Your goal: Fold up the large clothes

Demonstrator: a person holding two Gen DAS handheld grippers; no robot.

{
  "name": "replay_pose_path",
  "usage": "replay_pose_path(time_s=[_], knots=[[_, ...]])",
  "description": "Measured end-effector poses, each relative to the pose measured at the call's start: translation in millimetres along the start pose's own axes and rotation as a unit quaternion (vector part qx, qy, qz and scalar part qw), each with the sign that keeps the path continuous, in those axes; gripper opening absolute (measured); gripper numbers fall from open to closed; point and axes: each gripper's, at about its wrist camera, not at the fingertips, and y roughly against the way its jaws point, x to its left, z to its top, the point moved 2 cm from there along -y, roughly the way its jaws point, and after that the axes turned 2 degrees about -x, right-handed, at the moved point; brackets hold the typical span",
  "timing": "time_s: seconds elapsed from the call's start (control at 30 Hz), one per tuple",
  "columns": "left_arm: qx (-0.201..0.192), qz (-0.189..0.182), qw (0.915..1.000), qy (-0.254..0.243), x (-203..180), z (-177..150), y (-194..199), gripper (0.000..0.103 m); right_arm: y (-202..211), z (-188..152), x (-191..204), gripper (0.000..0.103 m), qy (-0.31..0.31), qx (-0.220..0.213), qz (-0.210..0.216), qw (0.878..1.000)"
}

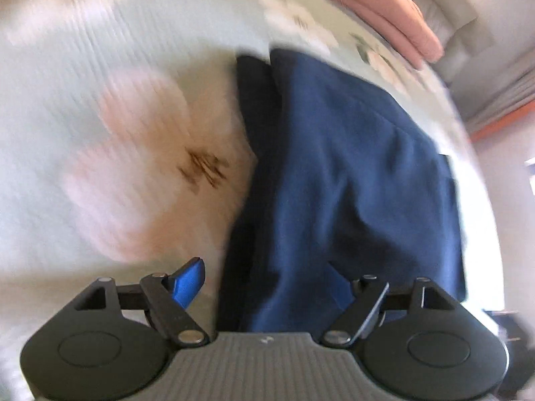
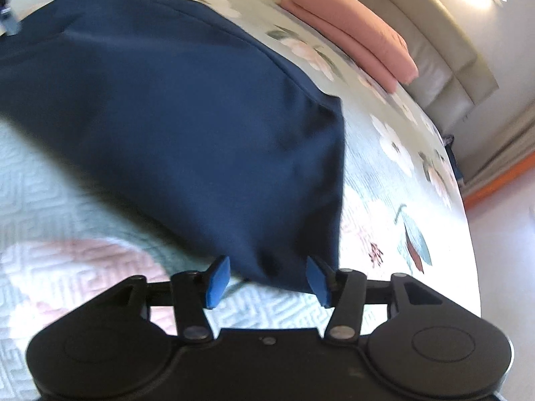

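A navy blue garment (image 1: 351,173) lies folded on a pale green floral bedspread (image 1: 100,83). In the left wrist view my left gripper (image 1: 277,287) is open, its jaws wide apart, with the garment's near edge lying between them; the right pad is hidden behind cloth. In the right wrist view the same garment (image 2: 187,117) spreads across the bedspread (image 2: 394,180). My right gripper (image 2: 269,280) is open, its blue pads (image 2: 217,282) either side of the garment's near corner, not clamped on it.
A folded pink garment (image 2: 354,33) lies at the far side of the bed; it also shows in the left wrist view (image 1: 378,10). A cream padded headboard (image 2: 434,43) runs behind it. The bed's right edge drops to a floor with an orange strip (image 2: 501,180).
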Motion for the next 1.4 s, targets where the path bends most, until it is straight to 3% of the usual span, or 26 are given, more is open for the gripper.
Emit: replay_pose_path(time_s=[0.07, 0.2, 0.23, 0.27, 0.3, 0.37, 0.4, 0.5, 0.57, 0.63, 0.67, 0.8, 0.9, 1.03, 1.17, 1.3, 1.4], knots=[[-0.005, -0.035, 0.9994, 0.002, 8, 2, -4, 0.083, -1, -4, 9, 0.064, 0.002, 0.011, 0.003, 1.0], [-0.007, -0.061, 0.9981, 0.006, 16, 2, -11, 0.079, 3, -13, 13, 0.064, -0.011, 0.023, 0.002, 1.0], [-0.01, -0.055, 0.9984, 0.005, 16, 2, -9, 0.074, 4, -15, 12, 0.064, -0.014, 0.024, -0.002, 1.0], [-0.015, -0.04, 0.9991, 0.004, 16, 3, -4, 0.058, 6, -17, 11, 0.064, -0.015, 0.026, -0.006, 1.0], [-0.023, -0.031, 0.9992, 0.003, 17, 6, 1, 0.053, 7, -18, 9, 0.064, -0.017, 0.029, -0.01, 0.999], [-0.05, -0.012, 0.9987, -0.003, 17, 7, 14, 0.058, 9, -20, 4, 0.064, -0.024, 0.037, -0.016, 0.999], [-0.056, -0.001, 0.9983, -0.017, 16, 4, 20, 0.066, 9, -20, 1, 0.064, -0.029, 0.041, -0.018, 0.999], [-0.033, 0.033, 0.9967, -0.066, 9, 4, 6, 0.078, 4, -22, -5, 0.066, -0.048, 0.056, -0.02, 0.997], [-0.033, 0.017, 0.9959, -0.082, 4, 4, -1, 0.08, 1, -21, -7, 0.067, -0.062, 0.068, -0.019, 0.996], [-0.025, -0.01, 0.996, -0.085, 2, 5, -7, 0.066, -1, -20, -6, 0.067, -0.071, 0.067, -0.019, 0.995], [-0.017, -0.029, 0.9959, -0.084, 1, 4, -11, 0.045, -1, -18, -4, 0.067, -0.072, 0.065, -0.018, 0.995], [-0.015, -0.054, 0.9951, -0.082, 3, 1, -18, 0.034, -3, -15, 9, 0.067, -0.067, 0.058, -0.017, 0.996], [-0.028, -0.105, 0.9937, -0.029, 21, 1, -23, 0.032, 1, -16, 15, 0.067, -0.08, 0.058, -0.01, 0.995], [-0.051, -0.163, 0.9844, 0.043, 47, -9, -27, 0.031, 10, -14, 13, 0.067, -0.075, 0.041, -0.02, 0.996], [-0.08, -0.148, 0.9847, 0.045, 36, -23, -20, 0.02, 12, -7, -6, 0.067, -0.07, 0.019, -0.038, 0.997], [-0.107, -0.149, 0.982, 0.045, 18, -25, 3, 0.019, 5, -13, -26, 0.07, -0.068, 0.017, -0.052, 0.996], [-0.112, -0.155, 0.9807, 0.04, -3, -21, 23, 0.018, -5, -31, -40, 0.071, -0.023, 0.035, -0.076, 0.996]])
